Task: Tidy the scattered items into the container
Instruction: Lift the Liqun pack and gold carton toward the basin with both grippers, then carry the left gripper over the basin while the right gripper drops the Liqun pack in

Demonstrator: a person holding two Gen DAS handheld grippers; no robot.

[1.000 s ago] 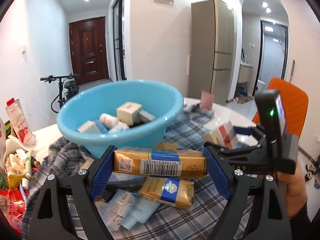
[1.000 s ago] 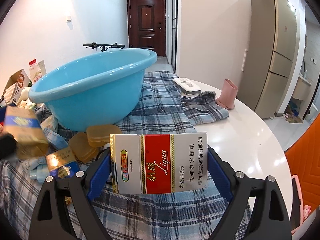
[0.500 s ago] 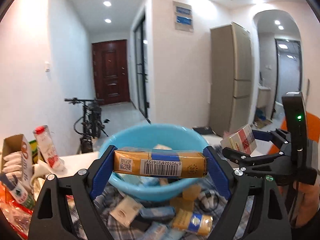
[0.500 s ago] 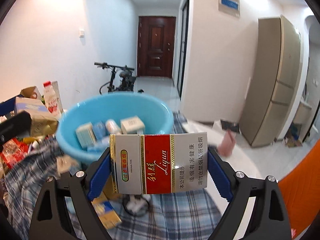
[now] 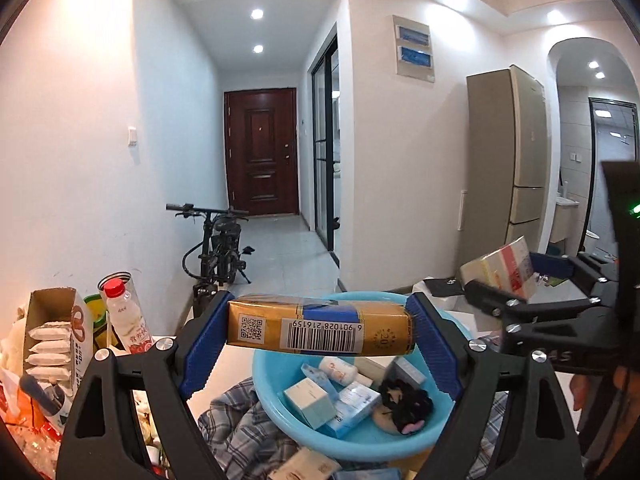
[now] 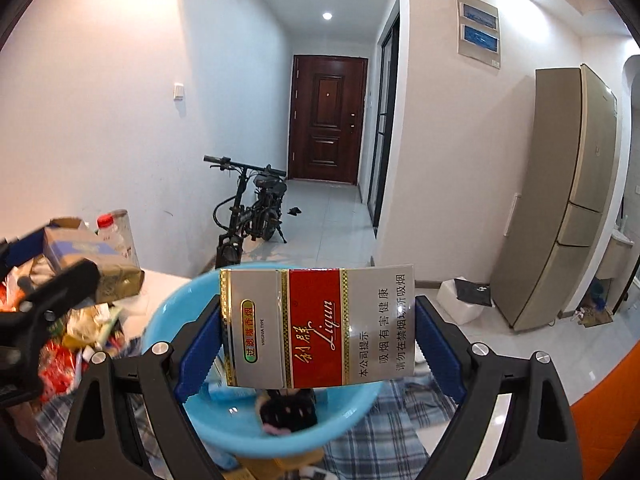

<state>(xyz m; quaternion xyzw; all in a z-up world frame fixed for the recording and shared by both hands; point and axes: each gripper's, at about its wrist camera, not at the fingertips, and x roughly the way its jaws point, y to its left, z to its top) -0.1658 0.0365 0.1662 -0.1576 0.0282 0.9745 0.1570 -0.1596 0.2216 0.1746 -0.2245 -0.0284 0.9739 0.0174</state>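
Blue basin (image 5: pixel 280 420) sits on the bench on a plaid cloth (image 5: pixel 244 428), below both grippers; already inside: small white/teal boxes (image 5: pixel 310 402), a white tube, a black hair scrunchie (image 5: pixel 404 398)

Left gripper (image 5: pixel 320 330): blue-padded fingers (image 5: pixel 202 346) clamped end-to-end on a gold-and-blue carton (image 5: pixel 320 328), barcode facing the camera. Carton is held level in the air over the near rim of the basin, not touching it

Right gripper (image 6: pixel 318 328): fingers (image 6: pixel 438 350) clamped on the two ends of a silver-and-red cigarette pack (image 6: pixel 318 326), printed face toward the camera, text running sideways. Pack hangs above the basin opening (image 6: pixel 360 400), clear of the contents. In the left wrist view the same pack (image 5: pixel 500 270) shows at the right, tilted, above and beyond the basin's right rim

In the right wrist view the left gripper with its gold carton (image 6: pixel 92 268) sits at the left edge, higher than the basin rim and just left of it

More loose packs lie on the cloth in front of the basin (image 5: pixel 304 466). Left end of the bench is cluttered: open cardboard box with white sachets (image 5: pixel 48 344), red-capped drink bottle (image 5: pixel 124 316), red snack wrappers (image 6: pixel 60 356)

Background: bicycle (image 5: pixel 218 248) in the hallway, dark red door (image 5: pixel 262 156), tall fridge (image 5: pixel 508 164) on the right
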